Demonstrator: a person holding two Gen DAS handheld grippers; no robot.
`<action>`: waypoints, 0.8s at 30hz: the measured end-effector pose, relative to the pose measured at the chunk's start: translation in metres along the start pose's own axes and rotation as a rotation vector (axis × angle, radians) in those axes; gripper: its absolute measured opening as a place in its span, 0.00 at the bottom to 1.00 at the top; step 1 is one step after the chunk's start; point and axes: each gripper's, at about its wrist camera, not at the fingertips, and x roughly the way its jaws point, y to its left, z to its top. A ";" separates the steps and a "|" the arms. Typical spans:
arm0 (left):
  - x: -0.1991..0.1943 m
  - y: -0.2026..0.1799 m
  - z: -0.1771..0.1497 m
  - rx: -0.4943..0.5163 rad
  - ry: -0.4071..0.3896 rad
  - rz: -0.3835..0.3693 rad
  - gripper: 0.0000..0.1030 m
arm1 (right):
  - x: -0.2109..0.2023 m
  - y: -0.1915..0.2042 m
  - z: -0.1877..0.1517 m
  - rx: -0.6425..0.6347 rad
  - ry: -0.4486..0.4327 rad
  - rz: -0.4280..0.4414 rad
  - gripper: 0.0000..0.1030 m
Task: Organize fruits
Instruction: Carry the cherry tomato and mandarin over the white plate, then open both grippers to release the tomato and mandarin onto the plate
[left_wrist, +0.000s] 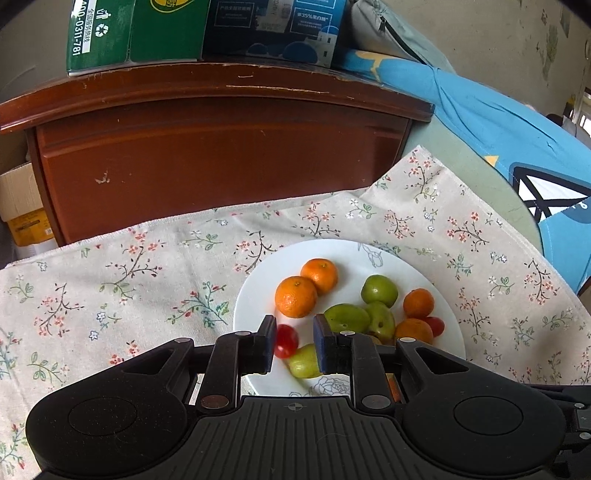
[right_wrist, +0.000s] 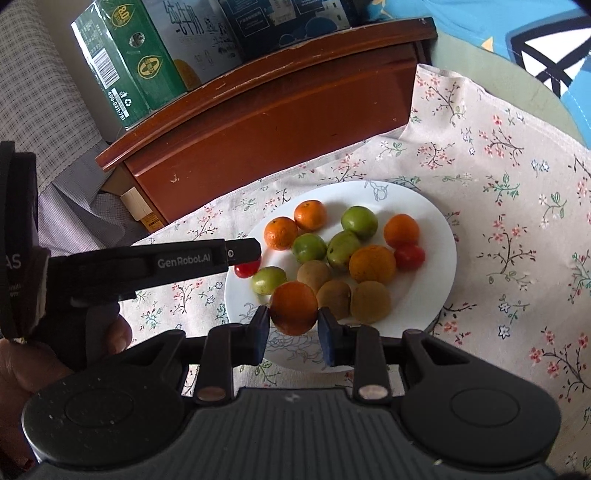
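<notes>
Fruit heaped on white plate (right_wrist: 439, 236) on flowered cloth (right_wrist: 498, 166). Right gripper (right_wrist: 293, 328) clamped on orange (right_wrist: 293, 308), probably for sorting. Left gripper (left_wrist: 294, 341) fingers slightly apart over cherry tomato (left_wrist: 286, 340), gripping nothing.

A smooth, glossy white ceramic plate (right_wrist: 439, 236) with faint line-drawn flowers sits on a matt woven cloth (right_wrist: 498, 206) printed with small blossoms. The mandarins (left_wrist: 296, 296) have dimpled, slightly shiny peel; the cherry tomato (left_wrist: 286, 340) is slick and glossy. Brown fruits (right_wrist: 370, 302) look dull and rough-skinned. The cabinet (left_wrist: 207, 147) is varnished reddish wood, chipped along its edge. Both grippers are matt black plastic with blue rubbery pads (left_wrist: 320, 343) and small metal pins.
</notes>
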 end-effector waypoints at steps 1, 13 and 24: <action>-0.001 -0.001 0.001 -0.002 0.001 0.009 0.30 | 0.000 -0.001 0.000 0.010 -0.002 -0.002 0.31; -0.048 -0.006 0.012 0.013 -0.045 0.144 0.82 | -0.010 0.000 0.008 0.021 -0.051 -0.029 0.32; -0.081 0.003 -0.011 -0.037 0.040 0.225 0.88 | -0.029 0.019 0.002 -0.062 0.002 -0.115 0.44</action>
